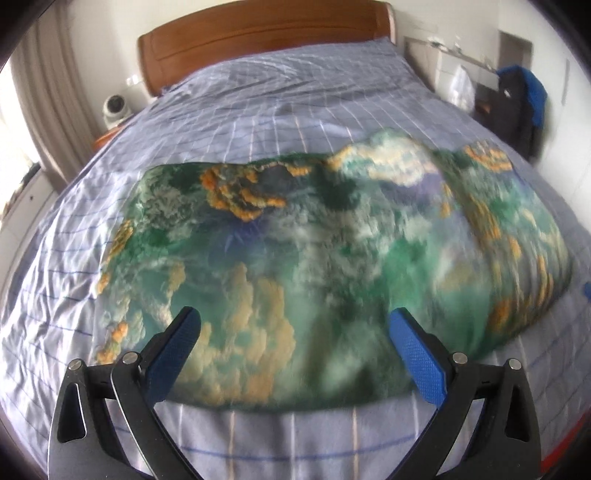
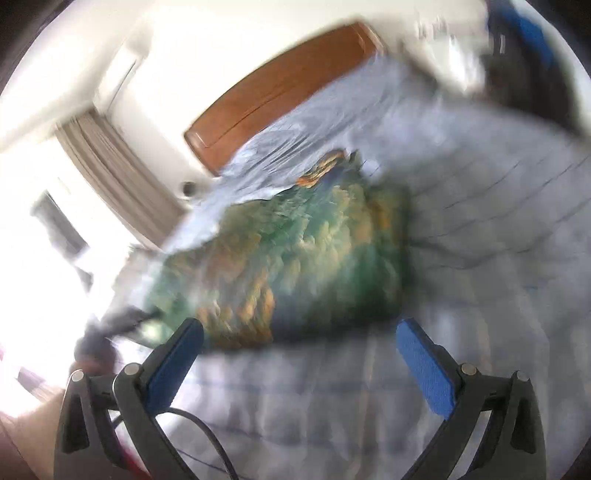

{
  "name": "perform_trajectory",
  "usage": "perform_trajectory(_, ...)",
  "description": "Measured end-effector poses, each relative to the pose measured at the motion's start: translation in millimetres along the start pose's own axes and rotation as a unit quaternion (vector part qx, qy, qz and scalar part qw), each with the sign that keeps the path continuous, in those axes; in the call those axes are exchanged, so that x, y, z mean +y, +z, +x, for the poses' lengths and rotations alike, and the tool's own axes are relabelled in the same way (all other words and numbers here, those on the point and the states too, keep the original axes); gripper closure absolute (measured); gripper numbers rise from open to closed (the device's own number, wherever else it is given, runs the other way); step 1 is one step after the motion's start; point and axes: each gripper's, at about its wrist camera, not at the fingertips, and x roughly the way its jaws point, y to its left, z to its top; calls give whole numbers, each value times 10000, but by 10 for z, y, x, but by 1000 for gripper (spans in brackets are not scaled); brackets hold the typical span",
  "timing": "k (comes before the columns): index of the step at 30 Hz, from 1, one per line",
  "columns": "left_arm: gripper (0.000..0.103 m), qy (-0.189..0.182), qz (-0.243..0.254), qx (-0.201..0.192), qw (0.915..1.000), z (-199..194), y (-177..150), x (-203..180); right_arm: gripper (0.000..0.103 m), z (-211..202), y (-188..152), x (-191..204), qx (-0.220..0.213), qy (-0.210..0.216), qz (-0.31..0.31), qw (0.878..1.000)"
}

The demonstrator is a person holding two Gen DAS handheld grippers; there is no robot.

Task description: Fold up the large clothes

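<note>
The left gripper (image 1: 293,325) is spread wide and empty, above the near edge of a green and orange printed garment (image 1: 314,258). The right gripper (image 2: 299,336), also wide and empty, is near it. The garment lies flat on a checked bedsheet (image 1: 258,110), the wooden headboard (image 1: 258,33) far behind.

Daylight floods in from the window (image 2: 44,229), blowing out the right wrist view's left side, and that whole view smears with motion blur. The left wrist view is sharper, softening rightward. Fisheye bends both edges.
</note>
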Motion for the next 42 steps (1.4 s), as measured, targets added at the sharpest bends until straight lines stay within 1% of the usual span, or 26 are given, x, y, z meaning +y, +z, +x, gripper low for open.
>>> perform_trajectory(2,1,-20,-253,23,9997,90,80,10,0,184,177,-225,74,133,472,9988)
perform_trajectory(4,1,24,-422,131,9990,252,133,-4,0,457,301,-473,359,408,1005,9934)
perform_trajectory(6,1,230,-470,335,9981,485,156,-53,0,709,330,-648,577,689,1526,9842)
perform_trajectory(8,0,478,-385,458,9971,674,136,-115,0,887,324,-727,850,519,1725,9800)
perform_trajectory(9,0,567,-279,456,9970,722,121,-154,0,1009,318,-760,1175,302,1748,9771)
perform_trajectory(10,0,649,-152,417,9969,742,110,-195,0,1114,315,-767,1496,194,1698,9739)
perform_trajectory(12,0,746,59,319,9967,728,95,-247,0,1152,366,-704,1629,85,1427,9762)
perform_trajectory(14,0,638,105,306,9974,693,89,-218,0,1126,414,-615,1762,-80,1087,9783)
perform_trajectory(15,0,553,94,327,9979,678,89,-183,0,1100,445,-570,1773,-197,902,9798)
perform_trajectory(17,0,405,8,363,9985,640,102,-98,0,931,562,-389,1637,-433,196,9854)
perform_trajectory(19,1,303,-94,365,9988,590,105,-36,0,712,703,-160,1384,-683,-727,9853)
perform_trajectory(20,1,254,-125,372,9989,568,105,-18,0,617,753,-43,1246,-935,-1271,9796)
perform_trajectory(21,1,229,-131,386,9989,556,100,-16,0,504,796,123,1043,-1464,-2119,9606)
perform_trajectory(22,1,214,-122,397,9989,547,98,-16,0,452,807,236,1019,-1885,-2711,9384)
perform_trajectory(24,1,204,-95,383,9990,517,88,-16,0,385,837,358,981,-2687,-3507,8917)
perform_trajectory(25,1,199,-87,368,9991,506,86,-22,0,334,892,404,791,-2899,-3750,8770)
perform_trajectory(26,1,188,-96,349,9992,492,82,-23,0,256,987,441,639,-2763,-3810,8800)
perform_trajectory(28,1,138,-190,318,9992,482,89,-24,0,154,1088,392,888,-1981,-3249,9205)
perform_trajectory(30,1,116,-328,361,9987,501,97,-30,0,282,1099,209,1392,-1026,-2178,9605)
perform_trajectory(32,1,106,-432,388,9983,521,96,-47,0,497,995,-5,1623,-513,-1332,9764)
perform_trajectory(33,1,128,-430,416,9981,538,95,-66,0,686,905,-140,1695,-362,-857,9811)
perform_trajectory(35,1,229,-336,521,9978,593,93,-108,0,971,816,-323,1694,-320,-337,9844)
perform_trajectory(38,0,322,-204,607,9974,673,104,-155,1,1320,693,-564,1398,-124,696,9876)
perform_trajectory(40,0,354,-123,694,9969,738,126,-178,34,1461,629,-666,1347,124,1438,9803)
perform_trajectory(41,0,366,-82,756,9964,782,140,-185,38,1468,655,-601,1239,-12,1398,9824)
perform_trajectory(42,0,364,-63,810,9960,821,151,-185,53,1455,697,-484,1170,-80,1152,9864)
